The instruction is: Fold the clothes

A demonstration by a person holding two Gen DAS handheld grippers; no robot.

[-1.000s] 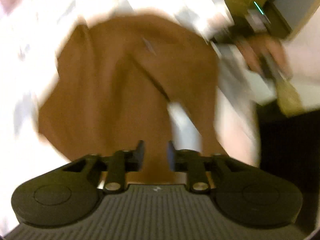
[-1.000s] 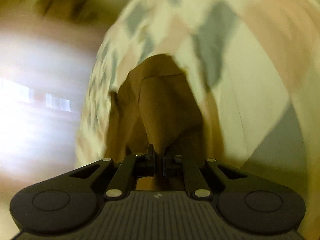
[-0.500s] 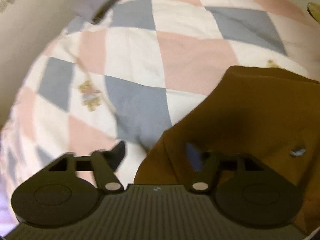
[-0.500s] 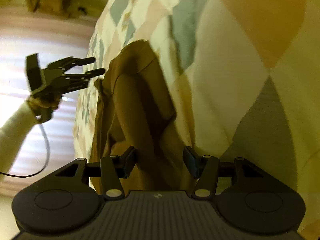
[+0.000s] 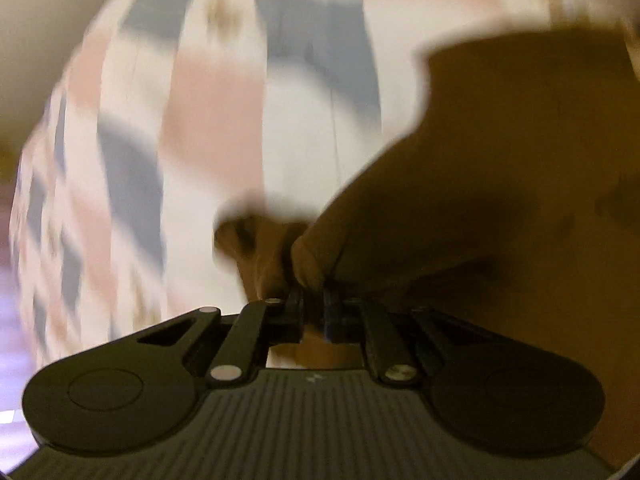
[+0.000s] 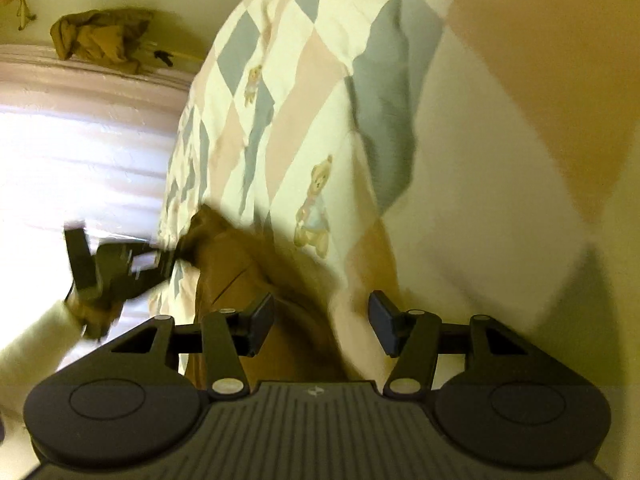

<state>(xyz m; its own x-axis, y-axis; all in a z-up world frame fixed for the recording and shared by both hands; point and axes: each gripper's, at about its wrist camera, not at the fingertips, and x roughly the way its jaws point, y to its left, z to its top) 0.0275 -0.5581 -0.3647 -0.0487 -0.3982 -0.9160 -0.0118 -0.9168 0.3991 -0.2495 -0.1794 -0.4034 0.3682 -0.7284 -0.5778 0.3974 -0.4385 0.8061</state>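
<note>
A brown garment (image 5: 500, 180) lies on a bed with a checked quilt (image 5: 220, 120). My left gripper (image 5: 314, 300) points steeply down at the garment's near corner. Its jaws are closing, with a bunch of brown fabric pinched between the pads. The right wrist view shows the same garment (image 6: 228, 264) low in the frame. There my right gripper (image 6: 322, 320) stands open just above it, pads apart and pressing on nothing. The left gripper (image 6: 168, 258) appears at the garment's far end, held by a hand in a pale sleeve (image 6: 32, 340). Both views are blurred.
The quilt (image 6: 320, 80), in pink, grey and white diamonds with teddy bears, covers the whole bed. A crumpled brown cloth (image 6: 100, 36) hangs or lies near the wall at upper left. A bright curtained window (image 6: 80, 160) is at the left, beyond the bed's edge.
My left gripper swung down to the garment's corner, opened wide, then closed on the fabric. My right gripper, shut on the garment before, has opened and sunk slightly.
</note>
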